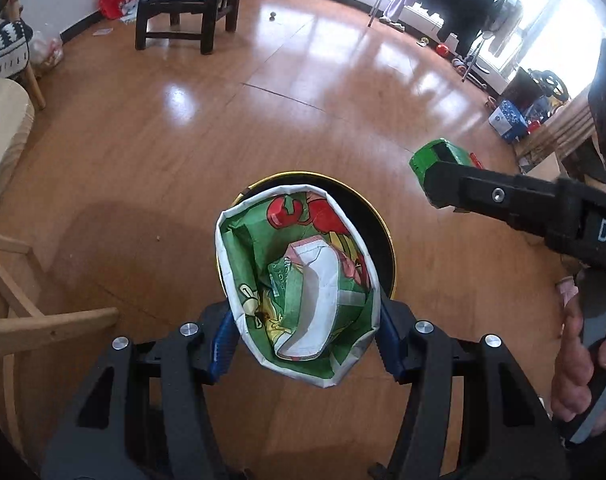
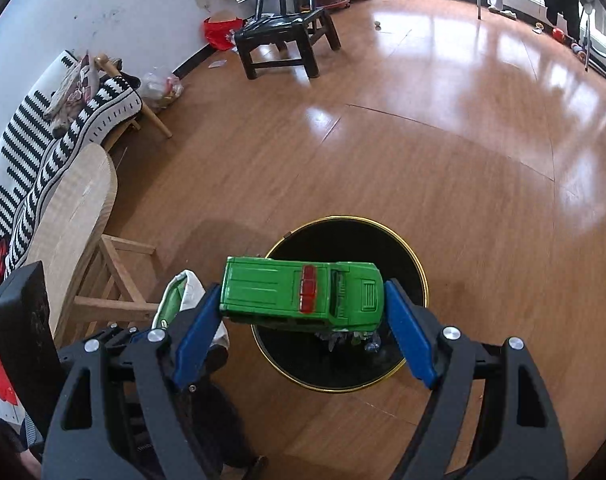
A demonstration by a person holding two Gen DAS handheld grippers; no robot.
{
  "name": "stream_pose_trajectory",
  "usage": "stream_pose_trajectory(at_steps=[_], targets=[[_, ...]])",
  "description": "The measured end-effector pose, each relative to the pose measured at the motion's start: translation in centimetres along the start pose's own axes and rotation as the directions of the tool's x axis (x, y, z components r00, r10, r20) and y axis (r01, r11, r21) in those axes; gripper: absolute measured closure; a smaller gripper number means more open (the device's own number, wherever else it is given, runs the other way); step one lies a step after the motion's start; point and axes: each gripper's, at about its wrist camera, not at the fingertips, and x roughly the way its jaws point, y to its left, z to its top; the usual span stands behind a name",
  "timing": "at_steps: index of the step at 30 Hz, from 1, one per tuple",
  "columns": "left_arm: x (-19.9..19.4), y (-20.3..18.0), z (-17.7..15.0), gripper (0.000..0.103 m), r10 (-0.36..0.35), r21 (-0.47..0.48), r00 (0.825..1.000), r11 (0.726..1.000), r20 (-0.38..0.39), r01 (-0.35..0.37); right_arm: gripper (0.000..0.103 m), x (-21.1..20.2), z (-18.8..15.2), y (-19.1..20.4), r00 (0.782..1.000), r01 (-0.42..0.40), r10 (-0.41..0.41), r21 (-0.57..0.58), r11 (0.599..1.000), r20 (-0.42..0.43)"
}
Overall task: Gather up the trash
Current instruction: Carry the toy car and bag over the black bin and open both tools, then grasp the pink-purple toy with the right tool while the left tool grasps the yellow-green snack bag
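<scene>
My left gripper [image 1: 305, 334] is shut on a crumpled green and white paper cup [image 1: 299, 284] with red print, held above a black trash bin with a gold rim [image 1: 385, 224]. A smaller carton piece sits inside the cup. My right gripper [image 2: 303, 312] is shut on a green toy car [image 2: 301, 294], held over the same bin [image 2: 419, 272]. Some crumpled trash lies in the bin [image 2: 343, 340]. The right gripper and the car [image 1: 439, 158] show in the left wrist view at the right. The cup [image 2: 179, 300] shows at the left in the right wrist view.
The bin stands on a wooden floor [image 1: 303, 92]. A light wooden chair [image 2: 83, 216] is at the left, a black chair [image 2: 287, 36] farther back, and a striped sofa cover [image 2: 55, 132] along the wall. Toys and boxes [image 1: 511, 120] lie at the right.
</scene>
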Motion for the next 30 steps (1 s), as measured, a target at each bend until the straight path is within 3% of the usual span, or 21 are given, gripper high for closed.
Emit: stream_pose_trajectory(at_steps=[8,12,21,26,30], targets=[[0.1,-0.1,0.3,0.044,-0.028,-0.005,0.999,1.000,0.017,0.028,0.025,0.3,0.5,1.4,1.000,0.013,-0.013,0.006,1.000,0.000],[0.0,0.1,0.3,0.027,0.004,-0.010,1.000,1.000,0.017,-0.004,0.024,0.1,0.5,1.4,1.000,0.013,-0.013,0.019,1.000,0.002],[-0.9,0.3,0.6,0.023,0.026,-0.035,0.999,0.999,0.028,-0.025,0.020,-0.3,0.8,1.7,1.000,0.017,-0.017,0.017,1.000,0.003],[-5.6,2.3,0.2,0.023,0.045,-0.095,0.998,0.995,0.051,-0.040,0.019,-1.9,1.4,4.4,0.999,-0.012,0.013,-0.026,1.000,0.034],[-13.0,6.5,-0.6,0.023,0.079,-0.166,0.985,0.985,0.151,-0.053,0.016,-3.8,2.1,9.9,0.995,-0.062,0.071,-0.117,0.991,0.076]])
